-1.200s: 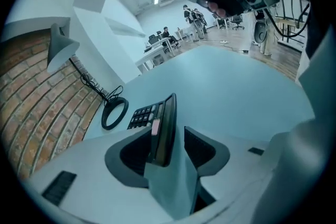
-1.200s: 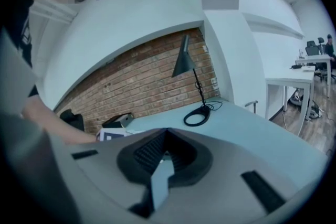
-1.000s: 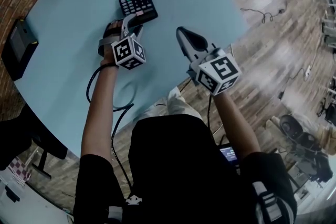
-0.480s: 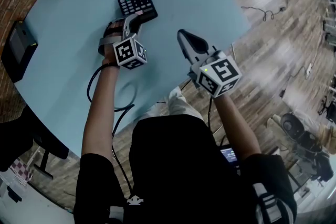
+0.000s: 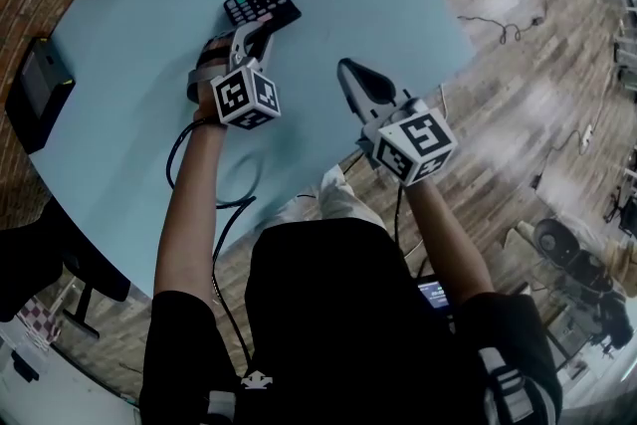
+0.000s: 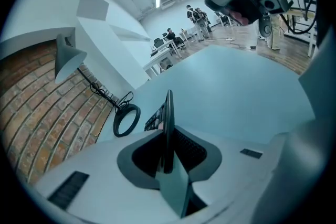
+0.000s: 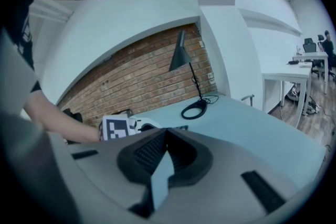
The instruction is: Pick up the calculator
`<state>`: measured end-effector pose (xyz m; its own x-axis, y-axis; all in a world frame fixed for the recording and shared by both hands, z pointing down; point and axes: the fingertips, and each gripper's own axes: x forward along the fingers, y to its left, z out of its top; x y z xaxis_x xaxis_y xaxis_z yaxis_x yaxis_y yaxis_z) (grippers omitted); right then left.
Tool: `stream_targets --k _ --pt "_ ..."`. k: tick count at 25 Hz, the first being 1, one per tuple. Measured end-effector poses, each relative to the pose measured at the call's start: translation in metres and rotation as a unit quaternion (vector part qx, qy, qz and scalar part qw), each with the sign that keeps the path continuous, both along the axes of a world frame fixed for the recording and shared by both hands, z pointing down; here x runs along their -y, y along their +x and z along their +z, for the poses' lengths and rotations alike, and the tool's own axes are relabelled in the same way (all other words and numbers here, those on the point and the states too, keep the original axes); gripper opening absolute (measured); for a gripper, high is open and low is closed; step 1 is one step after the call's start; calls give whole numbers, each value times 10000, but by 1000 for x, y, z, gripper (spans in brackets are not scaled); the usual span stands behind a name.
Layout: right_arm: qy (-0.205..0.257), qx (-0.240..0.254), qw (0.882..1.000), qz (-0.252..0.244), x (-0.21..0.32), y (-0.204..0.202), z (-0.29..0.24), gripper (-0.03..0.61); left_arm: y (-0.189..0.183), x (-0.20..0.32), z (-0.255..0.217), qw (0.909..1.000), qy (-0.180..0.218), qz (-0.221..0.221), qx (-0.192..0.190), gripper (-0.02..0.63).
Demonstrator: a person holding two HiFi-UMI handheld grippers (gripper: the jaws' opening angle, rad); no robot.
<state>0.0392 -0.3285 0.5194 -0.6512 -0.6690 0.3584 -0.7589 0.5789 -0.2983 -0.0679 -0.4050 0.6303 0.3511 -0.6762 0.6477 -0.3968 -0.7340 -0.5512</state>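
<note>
Your left gripper (image 5: 249, 35), its jaws having just been closing, pinches the near edge of the calculator (image 5: 261, 3), tilted at the table's (image 5: 129, 35) far side. Your right gripper (image 5: 348, 73), to its right, stays off it with jaws pressed together.

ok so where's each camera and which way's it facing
Head view: on the head, steeply down at the table; both arms, left gripper, right gripper.
Left gripper view: on that gripper, toward the lamp base; jaws, just closing, pinch the calculator.
Right gripper view: on that gripper, toward the brick wall; shut jaws, left forearm.
Shared: lamp base.
</note>
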Motion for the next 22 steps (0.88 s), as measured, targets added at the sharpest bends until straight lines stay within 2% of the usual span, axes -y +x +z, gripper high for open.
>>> stream_targets --k 14,22 --pt "153 117 9998 -55 6 -4 -17 3 -10 0 -33 9986 -9 -380 -368 66" --pt "299 190 9993 -128 7 -9 -32 3 -17 -1 -70 9922 157 -862 -890 66"
